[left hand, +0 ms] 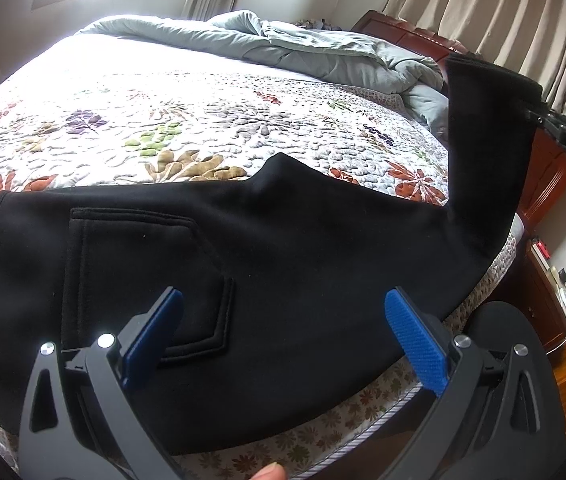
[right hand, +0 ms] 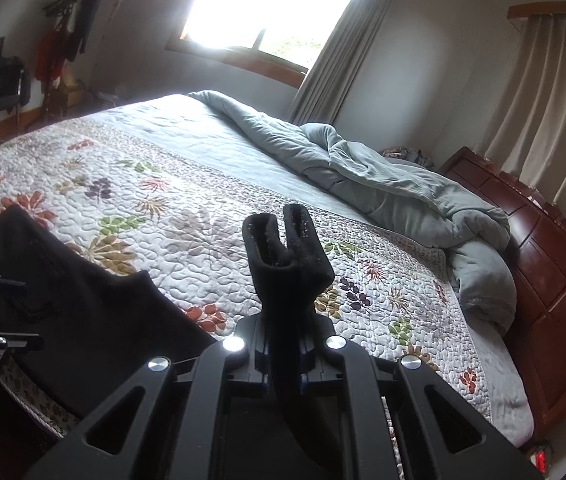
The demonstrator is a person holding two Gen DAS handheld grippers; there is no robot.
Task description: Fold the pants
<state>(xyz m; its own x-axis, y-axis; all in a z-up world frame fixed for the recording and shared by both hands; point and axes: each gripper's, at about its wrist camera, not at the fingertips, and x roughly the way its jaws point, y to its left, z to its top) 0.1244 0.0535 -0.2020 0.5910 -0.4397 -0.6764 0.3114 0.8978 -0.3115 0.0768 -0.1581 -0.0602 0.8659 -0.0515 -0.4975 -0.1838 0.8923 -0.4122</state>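
The bed [left hand: 211, 120] fills both views and carries a white quilted bedspread [right hand: 187, 220] printed with leaves and flowers. A grey duvet [left hand: 315, 48] lies bunched along the far side, next to the dark wooden headboard [right hand: 555, 264]. Beige curtains [left hand: 495, 12] hang behind the headboard, and a bright window [right hand: 275, 0] sits in the far wall.

The black pants [left hand: 267, 264] lie along the near edge of the bed. The waist end lies flat at the left, with 1 stitched back pocket [left hand: 147, 280] facing up. The leg section runs to the right, then rises off the bedspread at the right end.

The left gripper [left hand: 283, 332] hangs over the flat part of the pants, near the pocket. Its 2 blue pads [left hand: 415, 344] stand wide apart, with nothing pressed between them.

The right gripper [right hand: 285, 364] holds the raised leg end of the pants. Its jaws are clamped together on the black fabric, and the hems [right hand: 283, 236] project past the fingertips in 2 rolled lobes above the bedspread. In the left wrist view this gripper enters from the right edge, with the leg hanging from it.

A fingertip [left hand: 269, 472] of the person shows at the near edge of the left wrist view.
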